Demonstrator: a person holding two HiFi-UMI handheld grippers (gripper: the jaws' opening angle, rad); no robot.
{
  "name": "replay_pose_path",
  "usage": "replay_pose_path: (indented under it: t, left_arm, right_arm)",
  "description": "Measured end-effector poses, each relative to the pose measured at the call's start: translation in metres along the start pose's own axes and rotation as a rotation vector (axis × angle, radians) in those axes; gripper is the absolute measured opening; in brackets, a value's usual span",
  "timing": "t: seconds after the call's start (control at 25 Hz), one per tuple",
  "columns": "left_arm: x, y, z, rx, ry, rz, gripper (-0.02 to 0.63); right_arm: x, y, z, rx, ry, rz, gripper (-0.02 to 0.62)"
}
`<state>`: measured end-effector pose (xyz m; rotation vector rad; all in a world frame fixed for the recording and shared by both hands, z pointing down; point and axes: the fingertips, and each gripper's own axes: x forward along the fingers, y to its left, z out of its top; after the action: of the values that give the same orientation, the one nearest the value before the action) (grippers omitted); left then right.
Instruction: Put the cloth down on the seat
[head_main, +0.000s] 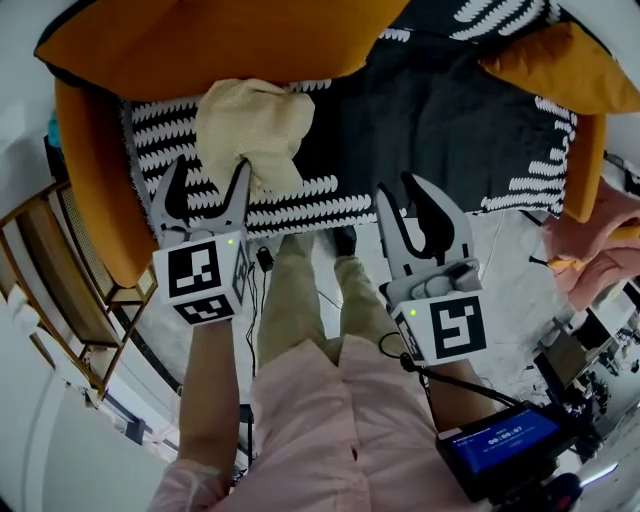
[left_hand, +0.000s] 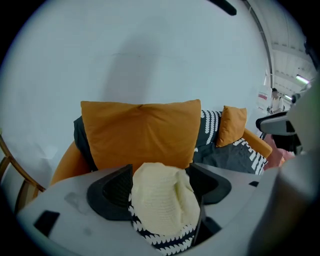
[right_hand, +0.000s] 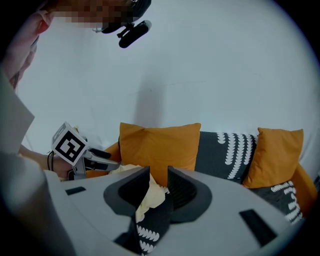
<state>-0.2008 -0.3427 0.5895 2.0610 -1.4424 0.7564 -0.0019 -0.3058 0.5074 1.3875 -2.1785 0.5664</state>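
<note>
A cream knitted cloth (head_main: 255, 125) lies crumpled on the left part of the sofa seat (head_main: 420, 120), which has a dark cover with white markings. My left gripper (head_main: 207, 175) is open wide just in front of the cloth, its right jaw beside the cloth's lower edge. In the left gripper view, the cloth (left_hand: 160, 200) fills the space between the spread jaws of the left gripper (left_hand: 161, 180). My right gripper (head_main: 400, 195) hovers over the seat's front edge, open by a narrow gap and empty. In the right gripper view, the cloth (right_hand: 150, 200) shows beyond the right gripper (right_hand: 158, 182).
A large orange cushion (head_main: 220, 40) leans against the sofa back behind the cloth, and a smaller one (head_main: 545, 65) sits at the right end. A wooden rack (head_main: 50, 260) stands left of the sofa. Pink fabric (head_main: 590, 240) lies at the right. A screen device (head_main: 500, 440) hangs near my right arm.
</note>
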Motion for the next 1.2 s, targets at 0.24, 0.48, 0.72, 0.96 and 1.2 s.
replay_pose_path:
  t: [0.24, 0.48, 0.72, 0.96, 1.2]
  left_arm:
    - [0.001, 0.006, 0.009, -0.011, -0.036, 0.017, 0.333]
    - [-0.04, -0.002, 0.035, -0.007, -0.13, 0.052, 0.333]
    - [-0.092, -0.021, 0.063, -0.001, -0.277, 0.082, 0.308]
    - [-0.182, -0.048, 0.114, 0.039, -0.531, 0.192, 0.174]
    - [-0.254, -0.086, 0.136, 0.031, -0.619, 0.27, 0.065]
  right_arm:
    - [0.012, 0.003, 0.002, -0.011, -0.006, 0.018, 0.112]
    - [-0.008, 0.009, 0.027, -0.045, -0.082, 0.031, 0.112]
    - [-0.021, 0.01, 0.053, -0.087, -0.184, 0.05, 0.112]
    - [-0.07, 0.02, 0.117, -0.156, -0.389, 0.071, 0.106]
    - [-0.131, 0.027, 0.148, -0.201, -0.481, 0.085, 0.087]
